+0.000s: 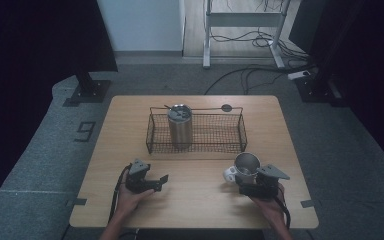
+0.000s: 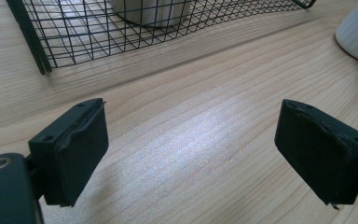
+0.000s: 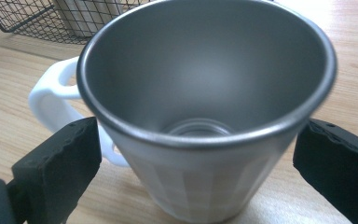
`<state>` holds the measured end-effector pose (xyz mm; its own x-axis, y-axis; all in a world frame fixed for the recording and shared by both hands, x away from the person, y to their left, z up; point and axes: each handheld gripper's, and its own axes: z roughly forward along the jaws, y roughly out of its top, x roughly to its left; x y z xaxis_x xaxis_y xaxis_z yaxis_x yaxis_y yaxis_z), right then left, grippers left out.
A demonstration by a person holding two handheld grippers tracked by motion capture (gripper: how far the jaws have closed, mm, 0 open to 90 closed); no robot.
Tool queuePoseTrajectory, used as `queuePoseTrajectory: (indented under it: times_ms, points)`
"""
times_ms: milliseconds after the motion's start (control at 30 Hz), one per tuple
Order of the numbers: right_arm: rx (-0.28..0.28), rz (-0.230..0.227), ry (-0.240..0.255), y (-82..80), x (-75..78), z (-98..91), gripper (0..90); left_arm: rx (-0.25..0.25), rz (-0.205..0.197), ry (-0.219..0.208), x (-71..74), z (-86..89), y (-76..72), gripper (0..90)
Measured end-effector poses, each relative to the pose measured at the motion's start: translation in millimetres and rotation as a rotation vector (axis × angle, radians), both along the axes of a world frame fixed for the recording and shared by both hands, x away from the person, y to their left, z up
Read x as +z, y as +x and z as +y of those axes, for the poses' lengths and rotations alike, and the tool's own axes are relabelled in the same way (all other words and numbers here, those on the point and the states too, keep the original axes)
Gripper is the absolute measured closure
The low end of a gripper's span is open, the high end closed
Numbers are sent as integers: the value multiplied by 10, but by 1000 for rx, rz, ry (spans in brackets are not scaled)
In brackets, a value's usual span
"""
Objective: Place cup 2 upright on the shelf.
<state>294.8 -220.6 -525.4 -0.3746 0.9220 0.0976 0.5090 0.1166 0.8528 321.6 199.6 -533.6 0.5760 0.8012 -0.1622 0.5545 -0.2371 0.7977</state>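
A wooden desk [image 1: 195, 200] is seen from above, with a person's forearms coming in from the near edge, each hand holding a hand-held gripper. The right hand-held gripper [image 1: 245, 182] sits at the near right of the desk, and a metal cup [image 1: 246, 164] with a white handle [image 1: 229, 174] stands upright between its jaws. In the right gripper view the cup [image 3: 209, 107] is close up, its open mouth tilted toward the camera; one black jaw lies at each side of its lower wall, but whether they press on it or stand just off it I cannot tell. The left hand-held gripper [image 1: 161, 181] rests at the near left, well apart from the cup. In the left gripper view its jaws stand wide apart over bare wood with nothing between them. Farther back, at the middle of the desk, is a black wire basket [image 1: 230, 145] with a tall steel tumbler [image 1: 179, 126] standing inside it at its left part.
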Motion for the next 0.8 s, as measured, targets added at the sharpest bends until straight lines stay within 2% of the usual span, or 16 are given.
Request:
queuePoseTrajectory:
  times_ms: [533, 800]
  points:
    - [-16, -4, -35, 162, -45, 90, 1, -2, 5, 3, -10, 12, 7, 98]
    - [-12, -28, -35, 174, -61, 107, 68, -4, 5, 4, -13, 4, 4, 99]
